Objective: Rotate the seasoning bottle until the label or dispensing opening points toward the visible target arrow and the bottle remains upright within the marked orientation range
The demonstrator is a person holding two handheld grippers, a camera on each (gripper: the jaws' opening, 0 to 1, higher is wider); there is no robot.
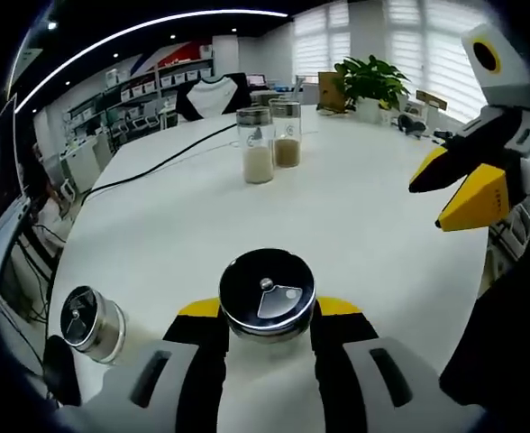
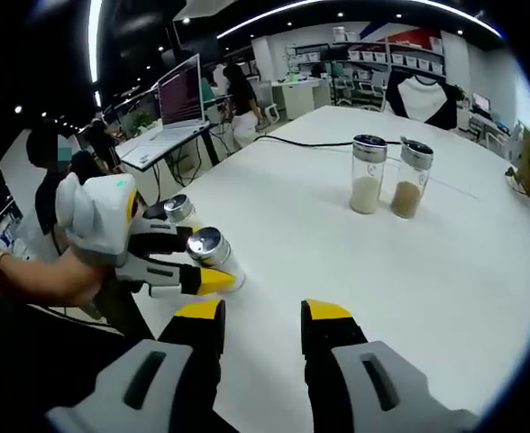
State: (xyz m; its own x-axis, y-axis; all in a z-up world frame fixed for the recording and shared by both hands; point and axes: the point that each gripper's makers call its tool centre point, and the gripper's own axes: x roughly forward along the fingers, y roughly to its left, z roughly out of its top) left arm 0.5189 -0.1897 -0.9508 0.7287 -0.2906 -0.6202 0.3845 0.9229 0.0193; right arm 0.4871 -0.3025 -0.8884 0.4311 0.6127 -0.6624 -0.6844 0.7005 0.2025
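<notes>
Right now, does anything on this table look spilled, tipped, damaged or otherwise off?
Nothing stands out. The left gripper is shut on an upright seasoning bottle with its cap on. A second small bottle beside it and two taller jars farther back also stand upright and capped. The white table shows no spill.

- No words or numbers can be read anywhere.
- The lid of the seasoning bottle [image 1: 267,293] has no writing on it.
- The two glass jars [image 2: 387,176] have no labels that show.
- The laptop screen [image 2: 180,90] is too blurry to read.
</notes>
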